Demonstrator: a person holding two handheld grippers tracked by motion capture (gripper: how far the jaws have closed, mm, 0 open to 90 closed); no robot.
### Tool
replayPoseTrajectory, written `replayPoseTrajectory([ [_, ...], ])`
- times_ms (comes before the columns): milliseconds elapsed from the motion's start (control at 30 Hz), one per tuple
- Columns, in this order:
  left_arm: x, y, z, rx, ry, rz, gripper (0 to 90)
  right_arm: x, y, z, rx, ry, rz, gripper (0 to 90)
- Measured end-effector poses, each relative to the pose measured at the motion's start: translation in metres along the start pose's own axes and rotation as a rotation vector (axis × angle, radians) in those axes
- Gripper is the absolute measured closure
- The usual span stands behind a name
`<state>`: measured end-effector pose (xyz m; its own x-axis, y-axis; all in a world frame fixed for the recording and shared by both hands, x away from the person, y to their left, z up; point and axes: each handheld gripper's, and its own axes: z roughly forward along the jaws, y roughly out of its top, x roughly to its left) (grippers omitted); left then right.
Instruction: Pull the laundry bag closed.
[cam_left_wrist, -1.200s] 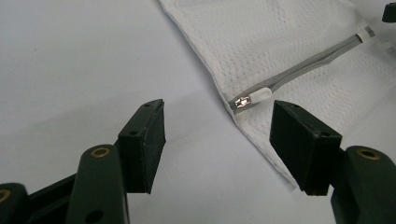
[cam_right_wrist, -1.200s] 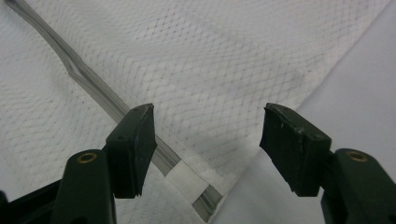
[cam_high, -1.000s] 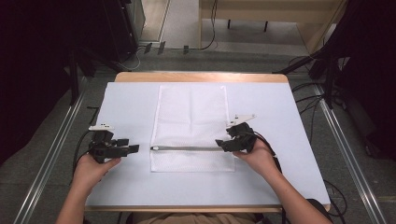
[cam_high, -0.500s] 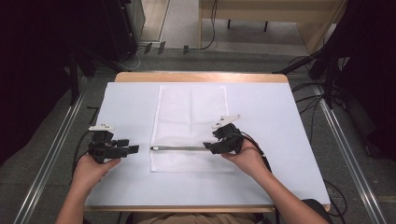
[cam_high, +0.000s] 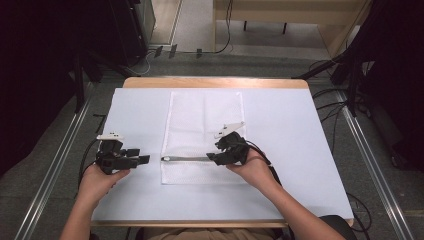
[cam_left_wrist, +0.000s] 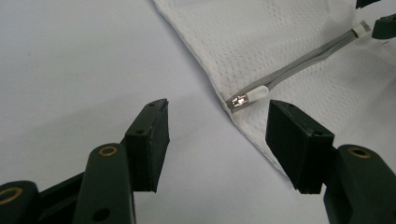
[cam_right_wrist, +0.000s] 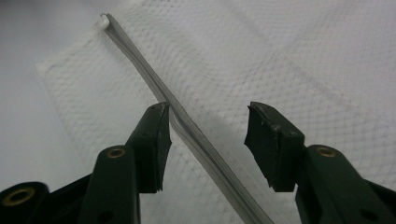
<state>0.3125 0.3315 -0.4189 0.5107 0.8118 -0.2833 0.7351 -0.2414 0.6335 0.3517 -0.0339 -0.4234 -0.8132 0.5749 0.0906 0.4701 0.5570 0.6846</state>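
A white mesh bag (cam_high: 205, 125) lies flat in the middle of the table, with a grey zipper (cam_high: 187, 159) across its near end. The zipper's pull (cam_left_wrist: 245, 98) sits at the bag's left edge. My left gripper (cam_high: 144, 160) rests just left of the bag. Its jaws (cam_left_wrist: 217, 105) are open, have just been closing a little, and hold nothing, with the pull lying just beyond them. My right gripper (cam_high: 211, 157) is over the zipper near the bag's middle. Its jaws (cam_right_wrist: 208, 109) are open and have just been closing, with the zipper strip (cam_right_wrist: 187, 128) running between them close to the left one.
A pale sheet (cam_high: 300, 150) covers the tabletop, whose wooden far edge (cam_high: 215, 82) shows beyond it. Cables (cam_high: 327, 107) and metal rails (cam_high: 55, 165) flank the table on the floor. The right gripper's tips (cam_left_wrist: 384, 25) show far off in the left gripper view.
My right gripper has moved left along the zipper, from the bag's right edge toward its middle, with its jaws narrowing. The left hand has stayed put.
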Motion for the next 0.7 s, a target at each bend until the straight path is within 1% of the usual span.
replayPoseTrajectory([
  [133,0.001,0.001,0.001,0.005,0.001,0.005,39.6,0.004,0.008,0.003,-0.022,0.02,0.007,49.4],
  [233,0.002,0.002,0.002,0.002,0.0,0.006,39.4,0.007,0.013,0.006,-0.025,0.028,0.009,49.2],
  [333,0.003,0.003,0.003,0.002,-0.003,-0.002,39.2,0.012,0.018,0.011,-0.017,0.031,-0.008,49.6],
  [400,0.003,0.004,0.004,0.005,-0.008,0.003,39.1,0.015,0.021,0.014,-0.014,0.032,-0.017,50.0],
  [433,0.003,0.004,0.004,0.004,-0.007,0.005,39.1,0.017,0.022,0.015,-0.01,0.037,-0.014,50.9],
  [533,0.003,0.005,0.005,0.002,-0.012,0.003,39.0,0.021,0.025,0.021,-0.01,0.054,-0.023,54.0],
  [567,0.003,0.005,0.005,0.003,-0.013,0.004,39.0,0.023,0.025,0.022,-0.008,0.058,-0.015,54.4],
  [633,0.004,0.005,0.005,0.004,-0.012,0.005,38.7,0.025,0.026,0.025,-0.005,0.061,-0.026,54.7],
  [700,0.004,0.006,0.005,0.003,-0.012,0.006,38.5,0.026,0.027,0.026,-0.005,0.066,-0.023,54.9],
])
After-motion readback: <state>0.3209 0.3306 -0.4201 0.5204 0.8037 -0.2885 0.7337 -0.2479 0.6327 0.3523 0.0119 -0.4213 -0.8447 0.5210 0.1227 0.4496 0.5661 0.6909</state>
